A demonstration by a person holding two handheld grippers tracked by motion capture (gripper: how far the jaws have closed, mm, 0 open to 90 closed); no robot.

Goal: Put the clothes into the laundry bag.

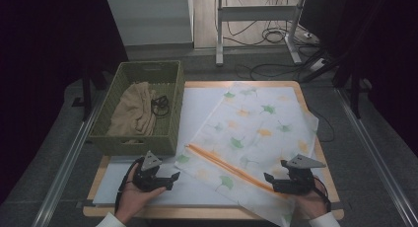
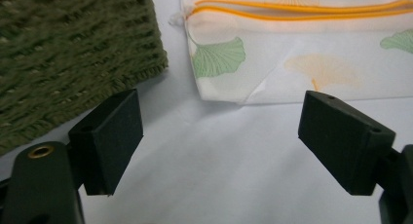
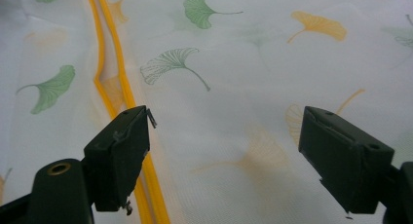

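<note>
A leaf-printed mesh bag (image 1: 256, 133) lies flat right of a green basket (image 1: 143, 106), its orange zipper (image 1: 229, 167) between the wide-open, empty left gripper (image 1: 165, 180) and right gripper (image 1: 276, 183), seemingly ready for unzipping.

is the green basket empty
No, the green basket holds a crumpled beige cloth and a dark cord.

Woven green basket (image 1: 143, 138), far left of the table (image 1: 197, 211): holds a crumpled beige cloth (image 1: 130, 111) and a black cord (image 1: 160, 106). White sheet (image 1: 194, 106) covers the wooden tabletop. Beyond: white table legs (image 1: 219, 34), floor cables (image 1: 273, 37), power strip (image 1: 318, 64).
</note>
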